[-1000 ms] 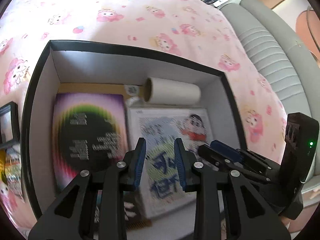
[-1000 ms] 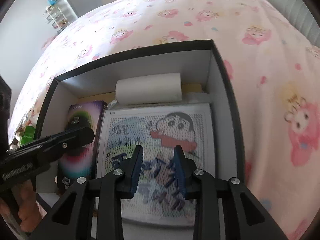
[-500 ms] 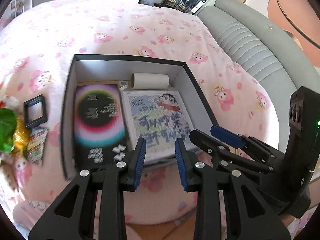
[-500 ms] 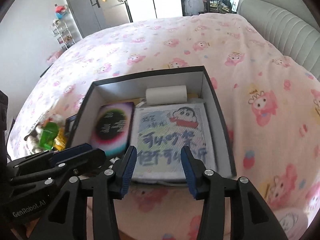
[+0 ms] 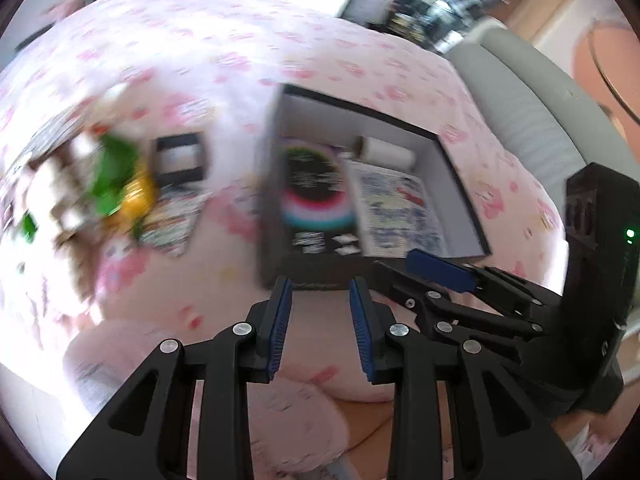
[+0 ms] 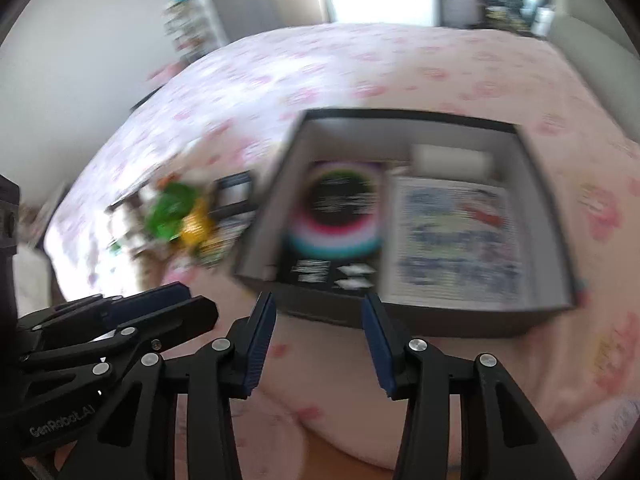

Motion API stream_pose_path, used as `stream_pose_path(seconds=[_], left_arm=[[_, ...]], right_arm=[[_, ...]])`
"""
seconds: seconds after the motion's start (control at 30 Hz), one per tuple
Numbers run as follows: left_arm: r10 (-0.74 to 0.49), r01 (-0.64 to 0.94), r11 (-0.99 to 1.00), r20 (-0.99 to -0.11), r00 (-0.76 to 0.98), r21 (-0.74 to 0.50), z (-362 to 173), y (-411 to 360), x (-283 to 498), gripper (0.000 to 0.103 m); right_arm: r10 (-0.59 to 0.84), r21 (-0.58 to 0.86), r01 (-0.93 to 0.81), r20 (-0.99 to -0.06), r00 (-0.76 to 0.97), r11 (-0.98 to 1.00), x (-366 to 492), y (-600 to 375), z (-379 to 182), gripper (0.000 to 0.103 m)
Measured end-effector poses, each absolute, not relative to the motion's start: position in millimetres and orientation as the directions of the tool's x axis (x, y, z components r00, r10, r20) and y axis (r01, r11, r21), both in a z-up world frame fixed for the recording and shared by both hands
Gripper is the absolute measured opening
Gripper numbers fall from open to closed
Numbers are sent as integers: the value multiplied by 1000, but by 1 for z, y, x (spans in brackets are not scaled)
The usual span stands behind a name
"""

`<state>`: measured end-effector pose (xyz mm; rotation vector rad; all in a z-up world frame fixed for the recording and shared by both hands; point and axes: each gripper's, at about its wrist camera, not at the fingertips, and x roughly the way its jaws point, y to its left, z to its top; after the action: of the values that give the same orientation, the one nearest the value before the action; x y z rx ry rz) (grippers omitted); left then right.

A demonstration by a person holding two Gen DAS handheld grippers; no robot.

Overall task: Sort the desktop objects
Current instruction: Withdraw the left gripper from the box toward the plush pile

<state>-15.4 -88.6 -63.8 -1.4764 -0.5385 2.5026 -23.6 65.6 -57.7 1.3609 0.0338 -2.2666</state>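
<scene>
We found the left gripper (image 5: 320, 292) at the lower centre of its own view, jaws parted by a moderate gap and holding nothing. The right gripper (image 6: 318, 308) sat at the lower centre of its view, jaws spread somewhat wider, also empty. Each tool hung over bare pink bedspread (image 6: 460, 80) short of the near wall of the black box (image 6: 400, 320), so open room lay between fingertips and box edge. The other tool showed at the side of each view, the two close beside one another.

Inside the box we counted three things: one dark booklet (image 6: 340, 220) with a coloured ring at the left, one cartoon bead picture (image 6: 456, 236) at the right touching it, and one white roll (image 6: 450, 158) along the far wall. Left of the box, on the spread, lay one small black frame (image 5: 178, 158) and a blurred heap of green and yellow items (image 5: 120, 184); their count could not be told. A grey headboard (image 5: 532, 112) bounded the bed at the upper right of the left view.

Against the frames half a second before, both tools had drawn farther back from the box, the views had swung and blurred, and the right jaws had kept their spread.
</scene>
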Motion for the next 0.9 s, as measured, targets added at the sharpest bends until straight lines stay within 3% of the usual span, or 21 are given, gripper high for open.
stream_pose_path(seconds=[0.13,0.37,0.47,0.6,0.9], left_arm=[[282,126,-911,-816,-505,-393,-73,-132,2,34],[221,273,-868,-815,-536,-415,-92,-195,26,34],[182,329,-855,-826,-533,-400,-102,-216,35,34],[157,423,-806,-838,-522,-414,-126,-249,41,34],[133,525,-750,-869,-476,-403,-163,-304,39,34]], right_arm=[[-505,343,529,-841,-196,-777,-30,20,-78,42],[-487,264,664,-856,-172,-699,-18,-56,-89,42],[-438,235,676,-888,-144,-698,-16,-72,-111,42],[-482,315,662,-872,-81,-680,-22,-85,-118,42],[-473,316,676,-880,-55,-666,-30,-119,-135,42]])
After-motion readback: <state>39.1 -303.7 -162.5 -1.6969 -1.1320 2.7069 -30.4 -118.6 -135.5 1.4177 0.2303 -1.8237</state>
